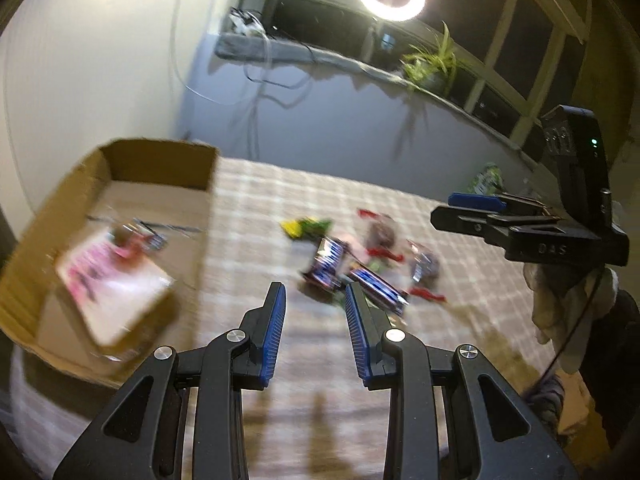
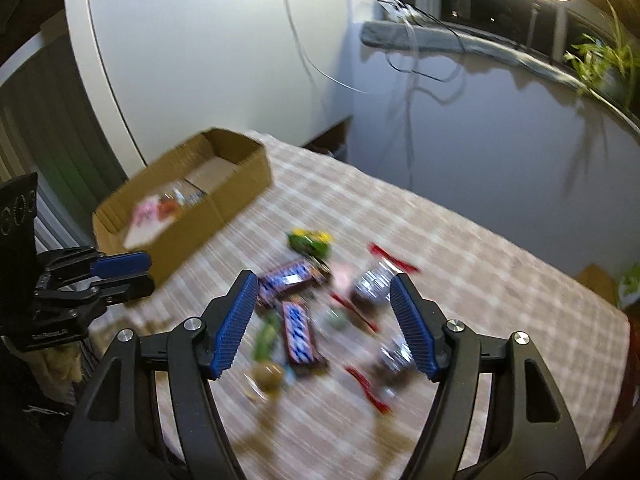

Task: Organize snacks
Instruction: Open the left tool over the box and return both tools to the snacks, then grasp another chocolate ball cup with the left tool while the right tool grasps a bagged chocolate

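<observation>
Between my right gripper's (image 2: 324, 326) spread, empty jaws lie the candy bars (image 2: 298, 334), while my left gripper (image 1: 314, 330), also spread and empty, hovers beside the cardboard box (image 1: 160, 156).

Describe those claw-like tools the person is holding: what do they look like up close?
Each is a black plastic frame with cut-out slots and round silver pivot bolts. The left gripper and right gripper both end in two fingers faced with ribbed blue pads. The right one's body carries faint pale lettering and a black upright housing with a small green light. A pale glove covers the hand.
</observation>
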`<state>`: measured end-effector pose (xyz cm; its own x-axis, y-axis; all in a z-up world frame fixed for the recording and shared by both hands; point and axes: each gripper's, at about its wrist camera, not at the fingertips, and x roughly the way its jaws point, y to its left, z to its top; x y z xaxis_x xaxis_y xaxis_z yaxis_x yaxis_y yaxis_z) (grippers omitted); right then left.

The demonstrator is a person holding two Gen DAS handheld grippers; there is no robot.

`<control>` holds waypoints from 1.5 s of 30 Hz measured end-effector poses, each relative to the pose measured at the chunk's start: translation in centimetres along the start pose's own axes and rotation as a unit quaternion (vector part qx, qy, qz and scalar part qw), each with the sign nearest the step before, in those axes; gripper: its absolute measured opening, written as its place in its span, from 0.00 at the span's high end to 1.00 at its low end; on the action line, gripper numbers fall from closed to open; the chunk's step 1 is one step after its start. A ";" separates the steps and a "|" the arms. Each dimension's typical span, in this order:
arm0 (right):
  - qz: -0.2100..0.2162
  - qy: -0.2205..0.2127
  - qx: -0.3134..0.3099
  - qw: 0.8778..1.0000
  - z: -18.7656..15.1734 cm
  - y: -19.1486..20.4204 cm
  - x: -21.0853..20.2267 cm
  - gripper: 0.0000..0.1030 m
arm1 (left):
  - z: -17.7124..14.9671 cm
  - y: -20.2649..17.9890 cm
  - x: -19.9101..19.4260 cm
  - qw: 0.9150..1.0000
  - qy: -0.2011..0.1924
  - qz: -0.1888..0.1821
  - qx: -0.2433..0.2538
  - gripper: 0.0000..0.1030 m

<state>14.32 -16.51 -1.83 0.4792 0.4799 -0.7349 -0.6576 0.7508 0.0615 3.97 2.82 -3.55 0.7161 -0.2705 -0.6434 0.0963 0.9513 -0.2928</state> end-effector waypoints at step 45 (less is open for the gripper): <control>-0.035 0.113 0.086 0.989 -5.0 -5.2 7.0 0.55 | -3.4 -7.8 8.7 0.993 0.093 0.004 0.074 0.77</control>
<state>18.22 -19.31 -10.67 0.3647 0.3242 -0.8729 -0.5089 0.8544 0.1047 7.09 -7.49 -9.20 0.5784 -0.2732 -0.7686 0.2023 0.9609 -0.1892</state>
